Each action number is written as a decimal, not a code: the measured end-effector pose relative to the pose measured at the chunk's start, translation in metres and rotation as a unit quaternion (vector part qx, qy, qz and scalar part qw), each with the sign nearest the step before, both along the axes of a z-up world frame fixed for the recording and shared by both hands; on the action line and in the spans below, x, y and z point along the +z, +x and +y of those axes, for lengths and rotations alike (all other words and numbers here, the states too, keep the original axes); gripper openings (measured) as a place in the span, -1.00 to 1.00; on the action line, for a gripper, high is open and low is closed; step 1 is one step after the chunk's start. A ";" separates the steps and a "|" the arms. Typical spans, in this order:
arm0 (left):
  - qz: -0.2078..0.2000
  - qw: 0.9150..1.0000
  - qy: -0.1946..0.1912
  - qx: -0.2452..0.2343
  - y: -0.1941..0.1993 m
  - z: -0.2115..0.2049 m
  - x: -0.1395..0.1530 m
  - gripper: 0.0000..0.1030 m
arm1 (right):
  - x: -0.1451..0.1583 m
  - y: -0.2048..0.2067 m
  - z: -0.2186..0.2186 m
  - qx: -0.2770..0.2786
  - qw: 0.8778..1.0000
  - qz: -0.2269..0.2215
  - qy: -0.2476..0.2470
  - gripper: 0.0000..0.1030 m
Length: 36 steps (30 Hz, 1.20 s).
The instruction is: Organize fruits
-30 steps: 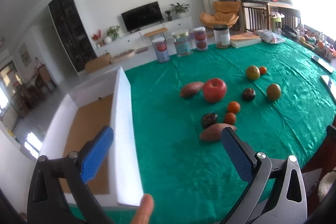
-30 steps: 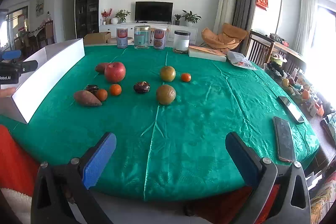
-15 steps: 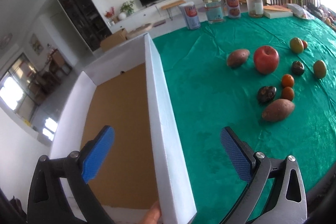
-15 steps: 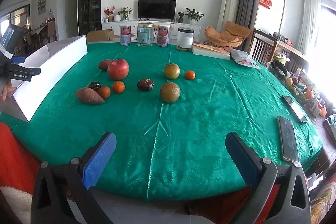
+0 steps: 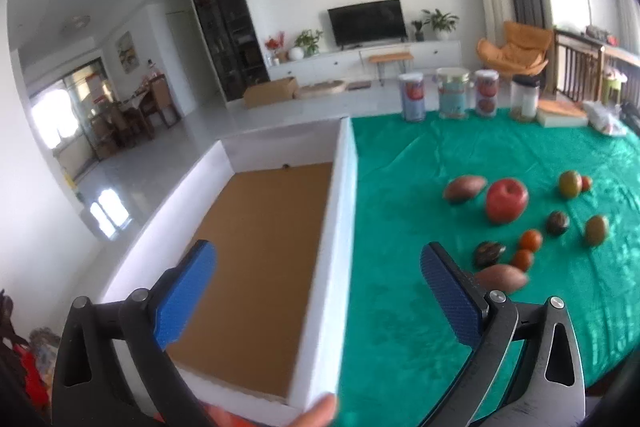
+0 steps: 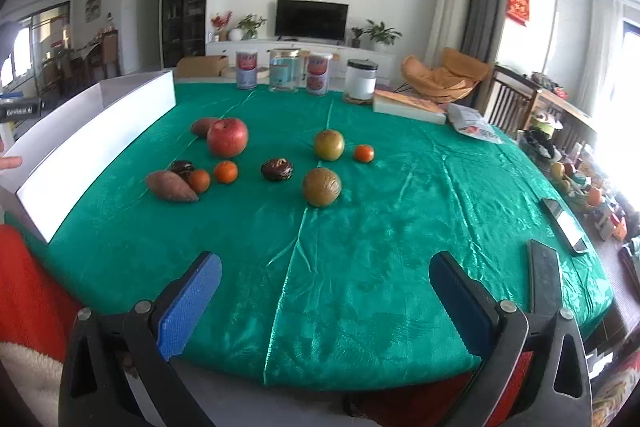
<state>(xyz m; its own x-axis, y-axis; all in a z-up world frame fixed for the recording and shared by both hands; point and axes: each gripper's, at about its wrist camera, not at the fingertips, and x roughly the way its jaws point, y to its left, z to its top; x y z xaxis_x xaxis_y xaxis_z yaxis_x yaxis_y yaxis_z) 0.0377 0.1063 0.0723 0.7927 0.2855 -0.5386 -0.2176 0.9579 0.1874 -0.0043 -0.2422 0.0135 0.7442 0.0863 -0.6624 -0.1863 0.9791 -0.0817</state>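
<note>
Fruit is firm and rollable; take the apple (image 6: 227, 137) around its middle. Both hand-held grippers, left (image 5: 318, 297) and right (image 6: 325, 305), gape empty.

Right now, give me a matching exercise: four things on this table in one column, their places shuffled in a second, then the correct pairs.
Things
1. red apple
2. white box
3. canisters
4. phones

Places
A. far edge of the table
B. right edge of the table
C. left edge, holding no fruit
D. beside a sweet potato, among the fruit

Pairs: 1-D, 2-C, 3-A, 4-B
</note>
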 end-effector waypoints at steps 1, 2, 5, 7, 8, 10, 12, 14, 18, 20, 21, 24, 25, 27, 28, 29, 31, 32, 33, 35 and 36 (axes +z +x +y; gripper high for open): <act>0.006 0.999 -0.017 -0.026 -0.003 -0.011 0.002 0.99 | 0.002 0.008 -0.003 0.007 1.000 0.014 -0.004 1.00; 0.023 0.997 -0.040 -0.058 -0.004 -0.023 0.001 0.99 | 0.004 0.015 -0.005 0.008 1.000 0.024 -0.009 1.00; 0.075 0.986 -0.105 -0.108 -0.010 -0.058 -0.021 0.99 | 0.010 0.036 -0.006 0.006 0.998 0.055 -0.003 1.00; 0.103 0.981 -0.122 -0.112 -0.010 -0.079 -0.049 0.99 | 0.009 0.035 -0.003 -0.008 0.998 0.053 0.023 1.00; 0.121 0.979 -0.123 -0.106 -0.008 -0.088 -0.067 0.99 | 0.004 0.033 0.000 -0.014 0.998 0.050 0.035 1.00; 0.147 0.977 -0.126 -0.088 -0.002 -0.099 -0.101 0.98 | -0.011 0.028 0.009 -0.029 0.998 0.037 0.046 1.00; 0.180 0.971 -0.133 -0.080 0.006 -0.107 -0.124 0.97 | -0.030 0.025 0.018 -0.051 0.997 0.023 0.049 1.00; 0.184 0.973 -0.122 -0.074 0.009 -0.110 -0.136 0.97 | -0.048 0.029 0.026 -0.050 0.997 0.038 0.042 1.00; 0.164 0.980 -0.093 -0.064 0.008 -0.111 -0.148 0.97 | -0.065 0.038 0.030 -0.048 0.998 0.040 0.007 1.00; 0.176 0.977 -0.101 -0.059 0.013 -0.110 -0.154 0.97 | -0.069 0.041 0.029 -0.049 0.998 0.045 0.008 1.00; 0.183 0.976 -0.105 -0.060 0.013 -0.109 -0.158 0.97 | -0.076 0.046 0.028 -0.053 0.997 0.052 0.010 1.00; 0.176 0.977 -0.104 -0.063 0.013 -0.109 -0.161 0.99 | -0.088 0.051 0.026 -0.057 0.996 0.061 0.007 1.00; 0.175 0.977 -0.105 -0.064 0.013 -0.108 -0.162 0.99 | -0.090 0.052 0.026 -0.059 0.996 0.063 0.007 1.00; 0.174 0.976 -0.117 -0.064 0.016 -0.106 -0.164 0.99 | -0.096 0.054 0.025 -0.059 0.996 0.066 0.010 1.00; 0.173 0.976 -0.115 -0.064 0.016 -0.106 -0.164 0.99 | -0.098 0.056 0.025 -0.060 0.996 0.067 0.009 1.00; 0.172 0.976 -0.115 -0.064 0.016 -0.106 -0.164 0.99 | -0.101 0.058 0.025 -0.062 0.996 0.069 0.008 1.00; 0.171 0.976 -0.115 -0.065 0.016 -0.107 -0.164 0.99 | -0.106 0.061 0.024 -0.065 0.995 0.074 0.011 1.00; 0.171 0.976 -0.115 -0.065 0.017 -0.107 -0.164 0.99 | -0.108 0.062 0.022 -0.066 0.995 0.075 0.015 1.00; 0.171 0.976 -0.115 -0.065 0.017 -0.107 -0.164 0.99 | -0.108 0.062 0.020 -0.069 0.995 0.075 0.021 1.00; 0.172 0.976 -0.116 -0.065 0.018 -0.108 -0.164 0.99 | -0.108 0.063 0.019 -0.070 0.995 0.073 0.023 1.00; 0.173 0.976 -0.116 -0.065 0.018 -0.107 -0.165 0.99 | -0.109 0.063 0.018 -0.070 0.995 0.072 0.025 1.00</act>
